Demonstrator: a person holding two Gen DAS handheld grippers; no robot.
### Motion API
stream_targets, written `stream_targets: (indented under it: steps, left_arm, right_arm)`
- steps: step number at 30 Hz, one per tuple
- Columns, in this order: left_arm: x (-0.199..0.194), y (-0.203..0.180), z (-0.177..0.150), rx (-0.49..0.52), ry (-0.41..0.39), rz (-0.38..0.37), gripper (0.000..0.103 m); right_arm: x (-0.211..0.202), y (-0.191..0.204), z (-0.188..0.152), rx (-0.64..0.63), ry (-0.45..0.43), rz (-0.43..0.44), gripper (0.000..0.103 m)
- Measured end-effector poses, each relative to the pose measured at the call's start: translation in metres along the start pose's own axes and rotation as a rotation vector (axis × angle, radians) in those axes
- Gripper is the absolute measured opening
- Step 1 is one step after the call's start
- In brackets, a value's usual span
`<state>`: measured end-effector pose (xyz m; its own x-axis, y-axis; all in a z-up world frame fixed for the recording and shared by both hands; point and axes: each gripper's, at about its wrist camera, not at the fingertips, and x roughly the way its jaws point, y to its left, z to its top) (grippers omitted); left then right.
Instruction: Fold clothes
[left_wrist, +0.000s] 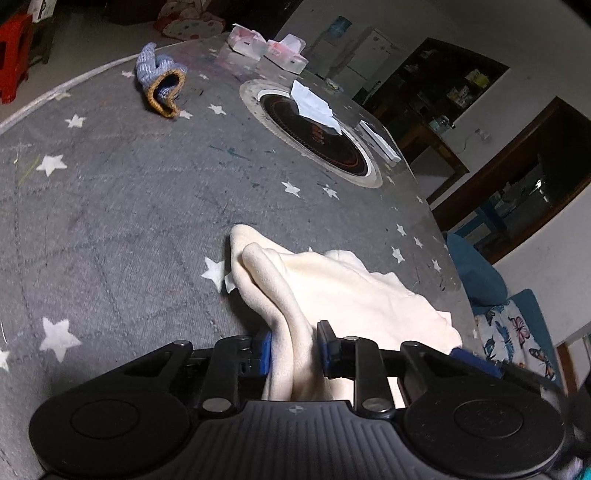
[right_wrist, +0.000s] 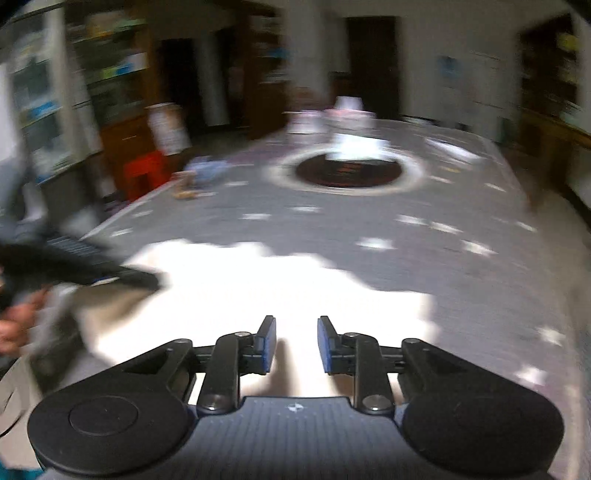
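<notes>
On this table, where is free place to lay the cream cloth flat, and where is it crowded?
Free: the grey starred cover between the cream garment, held in the left gripper, and the blue knit glove. Crowded: the far end, with the round cooktop, the crumpled tissue on it and tissue packs. The right gripper hangs open above the garment.

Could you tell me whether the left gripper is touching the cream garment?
Touching. The left wrist view shows a bunched fold of the cream garment passing between the left gripper fingers, with the blue pads pressed against the cloth on both sides.
</notes>
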<state>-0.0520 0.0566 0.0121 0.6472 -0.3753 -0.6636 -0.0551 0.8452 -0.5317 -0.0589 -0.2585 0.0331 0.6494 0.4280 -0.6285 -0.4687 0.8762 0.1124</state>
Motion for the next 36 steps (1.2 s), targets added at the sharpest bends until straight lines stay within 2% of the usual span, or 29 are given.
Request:
stream_targets:
  steps: [3,7,11,12,13,15,21,28,36]
  left_arm:
    - [0.001,-0.001,0.001,0.009,-0.003,0.009,0.026]
    - [0.003,-0.005,0.003,0.041,-0.003,0.03,0.026]
    - [0.006,-0.01,0.004,0.075,-0.001,0.051,0.026]
    - [0.007,-0.012,0.005,0.085,0.0,0.057,0.026]
    - [0.008,-0.014,0.005,0.094,0.001,0.06,0.025]
    - [0.009,-0.02,0.008,0.12,0.001,0.063,0.022]
    - [0.009,-0.045,0.026,0.193,-0.018,0.023,0.016]
    - [0.025,-0.089,0.043,0.266,-0.032,-0.034,0.015]
    - [0.057,-0.142,0.056,0.337,-0.019,-0.079,0.015]
  right_arm:
    - [0.01,-0.041,-0.004,0.101,0.012,-0.093,0.031]
    - [0.016,-0.064,-0.01,0.2,0.019,-0.077,0.038]
    - [0.02,-0.06,-0.012,0.208,0.004,-0.037,0.039]
    - [0.021,-0.059,-0.011,0.206,0.006,-0.025,0.03]
    - [0.023,-0.057,-0.009,0.207,0.011,-0.009,0.015]
    - [0.022,-0.054,-0.006,0.205,0.008,0.002,0.011]
    - [-0.008,-0.055,0.011,0.186,-0.071,-0.011,0.01]
    - [-0.045,-0.074,0.043,0.154,-0.162,-0.113,0.01]
    - [-0.059,-0.109,0.061,0.151,-0.189,-0.228,0.01]
